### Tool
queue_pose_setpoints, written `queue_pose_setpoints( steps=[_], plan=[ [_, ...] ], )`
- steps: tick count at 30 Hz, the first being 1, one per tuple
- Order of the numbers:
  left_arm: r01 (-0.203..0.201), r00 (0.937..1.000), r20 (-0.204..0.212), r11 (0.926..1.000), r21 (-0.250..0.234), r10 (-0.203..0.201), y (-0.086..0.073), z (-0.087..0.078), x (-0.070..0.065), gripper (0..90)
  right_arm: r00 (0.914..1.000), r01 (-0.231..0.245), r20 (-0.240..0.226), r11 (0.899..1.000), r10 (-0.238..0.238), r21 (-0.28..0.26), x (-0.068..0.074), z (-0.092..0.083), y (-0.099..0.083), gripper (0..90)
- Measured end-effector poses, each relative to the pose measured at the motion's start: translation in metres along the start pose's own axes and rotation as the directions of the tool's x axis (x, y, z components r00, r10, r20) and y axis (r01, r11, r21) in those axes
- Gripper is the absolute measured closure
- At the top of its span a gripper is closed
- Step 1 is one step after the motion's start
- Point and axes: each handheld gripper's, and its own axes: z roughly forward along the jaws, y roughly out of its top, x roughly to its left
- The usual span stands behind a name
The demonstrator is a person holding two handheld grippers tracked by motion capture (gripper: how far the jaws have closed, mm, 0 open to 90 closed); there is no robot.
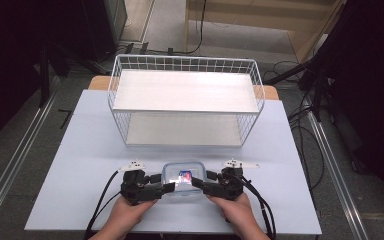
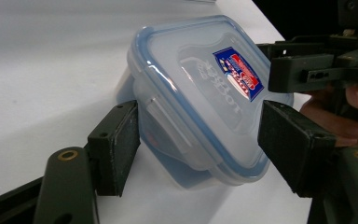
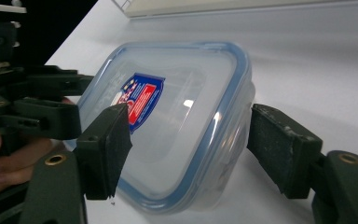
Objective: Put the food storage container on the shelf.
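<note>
Behind container (image 1: pixel 182 178), wire shelf rack (image 1: pixel 185 100)

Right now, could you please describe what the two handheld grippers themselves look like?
Both the left claw and the right claw are black, blocky two-jaw tools with flat rectangular pads and brass-coloured pivot rivets. Each carries a pale three-cornered plate on top and trails black cables toward the person. The hands are bare; no sleeves show.

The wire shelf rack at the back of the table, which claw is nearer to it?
Neither clearly: the left claw and right claw sit level at the near edge, flanking the food container, both well short of the wire shelf rack.
</note>
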Motion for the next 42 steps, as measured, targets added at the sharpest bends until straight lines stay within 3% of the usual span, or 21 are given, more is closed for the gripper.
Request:
queue_pose_setpoints(
  steps=[3,11,16,17,18,20,24,34,42],
  plan=[
    [0.024,0.9996,0.016,0.9997,-0.004,-0.024,-0.002,0.0,0.002,29.4,0.9993,-0.03,-0.021,0.999,0.031,0.018,-0.001,0.0,-0.003,28.7],
    [0.03,0.9992,0.026,0.9995,-0.006,-0.029,-0.003,-0.002,0.002,33.6,0.9942,-0.085,-0.063,0.996,0.087,0.032,-0.005,0.0,-0.005,31.8],
    [0.004,0.9997,0.025,1.0,-0.008,-0.004,-0.003,-0.003,0.0,37.2,0.9953,-0.067,-0.068,0.997,0.069,0.033,-0.004,-0.006,-0.009,34.3],
    [-0.029,0.9994,0.016,0.9996,-0.005,0.029,-0.003,-0.005,-0.004,37.6,0.9933,-0.087,-0.075,0.996,0.089,0.019,-0.005,-0.01,-0.011,39.2],
    [-0.033,0.9994,0.013,0.9994,-0.01,0.033,-0.003,-0.005,-0.005,38.4,0.9922,-0.095,-0.079,0.995,0.097,0.019,-0.005,-0.012,-0.012,41.0],
    [-0.037,0.9992,0.013,0.9993,-0.01,0.038,-0.003,-0.006,-0.006,40.6,0.9924,-0.09,-0.082,0.996,0.091,0.018,-0.006,-0.014,-0.013,42.6],
    [-0.098,0.9952,-0.006,0.9952,0.001,0.098,-0.004,-0.01,-0.012,44.3,0.9938,-0.075,-0.081,0.997,0.076,0.006,-0.001,-0.022,-0.018,47.7],
    [-0.155,0.9876,-0.022,0.9879,0.003,0.155,-0.008,-0.017,-0.02,49.4,0.9958,-0.042,-0.082,0.999,0.041,-0.008,0.005,-0.03,-0.026,51.4],
    [-0.152,0.988,-0.028,0.9884,0.002,0.152,-0.012,-0.017,-0.021,49.1,0.9965,-0.024,-0.081,0.999,0.022,-0.024,0.005,-0.03,-0.028,51.1]
  ],
)
